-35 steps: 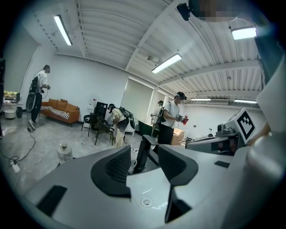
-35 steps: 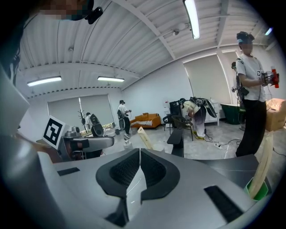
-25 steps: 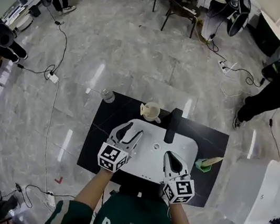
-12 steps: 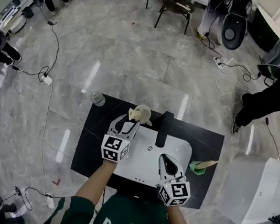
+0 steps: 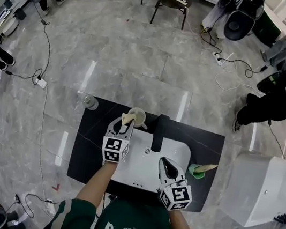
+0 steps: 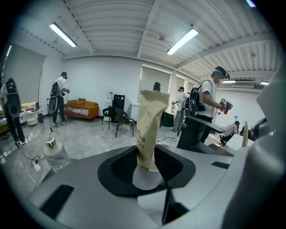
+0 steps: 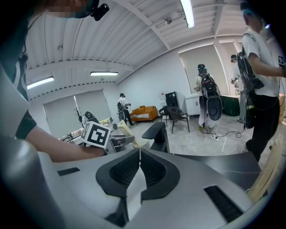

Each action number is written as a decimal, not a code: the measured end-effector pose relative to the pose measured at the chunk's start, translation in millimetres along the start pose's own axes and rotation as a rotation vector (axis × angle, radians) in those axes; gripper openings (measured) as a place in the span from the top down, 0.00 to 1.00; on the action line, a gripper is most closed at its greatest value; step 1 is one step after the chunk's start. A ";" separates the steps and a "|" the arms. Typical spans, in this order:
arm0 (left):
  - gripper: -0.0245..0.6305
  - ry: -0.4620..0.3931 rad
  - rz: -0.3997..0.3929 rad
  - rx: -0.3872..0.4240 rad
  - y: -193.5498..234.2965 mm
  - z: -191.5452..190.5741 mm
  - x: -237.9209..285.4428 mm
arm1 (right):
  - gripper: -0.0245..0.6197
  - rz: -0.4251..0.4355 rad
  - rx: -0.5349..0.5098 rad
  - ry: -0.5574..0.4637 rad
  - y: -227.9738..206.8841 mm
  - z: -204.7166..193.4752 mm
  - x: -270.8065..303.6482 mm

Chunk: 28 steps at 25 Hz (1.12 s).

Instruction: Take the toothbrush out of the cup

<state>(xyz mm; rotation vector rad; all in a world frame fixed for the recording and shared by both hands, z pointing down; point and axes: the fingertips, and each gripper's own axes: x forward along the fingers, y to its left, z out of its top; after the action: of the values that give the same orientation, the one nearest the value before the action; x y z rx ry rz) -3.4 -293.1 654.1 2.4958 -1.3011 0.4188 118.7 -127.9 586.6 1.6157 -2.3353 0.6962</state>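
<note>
A toothbrush in a beige printed wrapper [image 5: 127, 118] [image 6: 149, 129] stands upright in a white cup [image 5: 140, 117] [image 6: 146, 179] at the back of the sink. My left gripper [image 5: 123, 124] reaches over the basin. Its jaws are closing with the wrapper between them, and a gap shows on each side of it. My right gripper [image 5: 164, 162] [image 7: 139, 156] hovers over the sink's front right, shut with nothing in it. In the right gripper view the left gripper's marker cube [image 7: 95, 133] and the beige wrapper [image 7: 125, 133] show ahead.
The white sink [image 5: 179, 155] sits in a black counter [image 5: 88, 140] with a black faucet [image 5: 159, 132] [image 6: 193, 133] behind the basin. A small clear bottle [image 5: 90, 102] [image 6: 56, 154] stands at the back left. At the right a green holder [image 5: 196, 171] has a beige stick in it. People and cables are around.
My left gripper has moved forward from the sink's front to the cup and now has the toothbrush wrapper between its jaws, which have narrowed. The right gripper has shifted only slightly.
</note>
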 end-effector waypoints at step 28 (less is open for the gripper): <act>0.87 -0.159 -0.127 -0.025 -12.1 75.5 -45.0 | 0.90 0.009 -0.002 -0.013 24.9 4.0 -5.6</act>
<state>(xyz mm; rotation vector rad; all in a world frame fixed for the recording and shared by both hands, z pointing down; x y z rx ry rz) -9.1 -282.4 566.2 2.6177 -1.1860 0.1765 98.1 -118.2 574.3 1.6146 -2.3535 0.6864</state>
